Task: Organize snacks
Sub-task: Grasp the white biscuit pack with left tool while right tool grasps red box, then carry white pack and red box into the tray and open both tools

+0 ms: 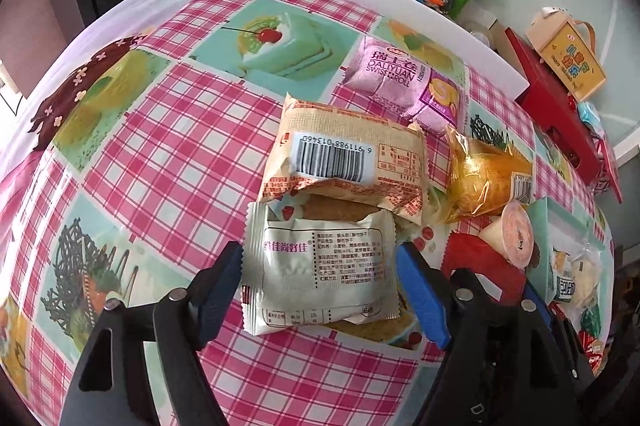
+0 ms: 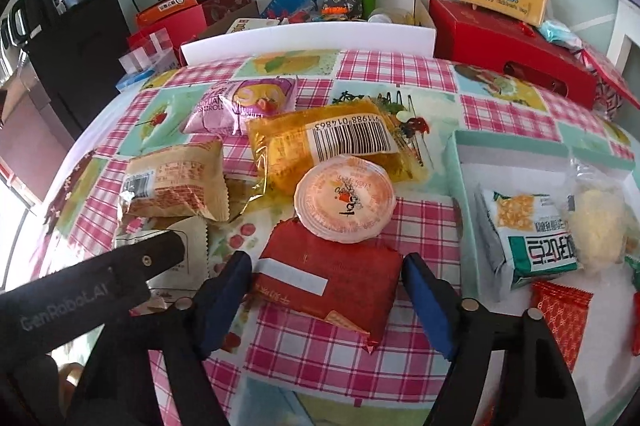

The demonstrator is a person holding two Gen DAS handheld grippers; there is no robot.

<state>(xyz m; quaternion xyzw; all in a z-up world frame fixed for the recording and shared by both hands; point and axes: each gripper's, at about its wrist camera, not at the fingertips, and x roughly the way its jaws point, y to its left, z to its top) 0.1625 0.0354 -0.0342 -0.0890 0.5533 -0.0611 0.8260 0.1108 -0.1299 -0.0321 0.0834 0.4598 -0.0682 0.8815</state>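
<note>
Left gripper point(image 1: 320, 290): jaws spread wide, the white crinkled foil packet point(image 1: 320, 274) sits between the blue pads. Left pad looks at or touching the packet's sealed edge, right pad just beside the other edge; can't tell if either presses. Packet lies flat, print side up, overlapping a tan paper-look packet point(image 1: 344, 154) with its barcode up.

Right gripper point(image 2: 326, 290): jaws open, straddling the red matte snack packet point(image 2: 332, 278), rectangular, with a white strip label. Pads are just beside its two short ends; contact unclear. A round jelly cup point(image 2: 346, 202) with a peach film lid rests on the packet's far edge, tilted.

Beyond the cup: a glossy clear-yellow cake wrapper point(image 2: 320, 146), barcode up, then a shiny pink Swiss roll pack point(image 2: 240, 106) nearer the table's far edge. All of this is on a glossy pink-plaid tablecloth point(image 2: 400, 226) with dessert prints.

Toward the table's right edge: a shallow box with mint-green rim point(image 2: 458, 162), holding a white-green pouch point(image 2: 528, 238), a clear bag of pale yellow pieces point(image 2: 596, 222) and a red zigzag-edged sachet point(image 2: 560, 310).

The left gripper's black body shows at the lower left of the right wrist view.
</note>
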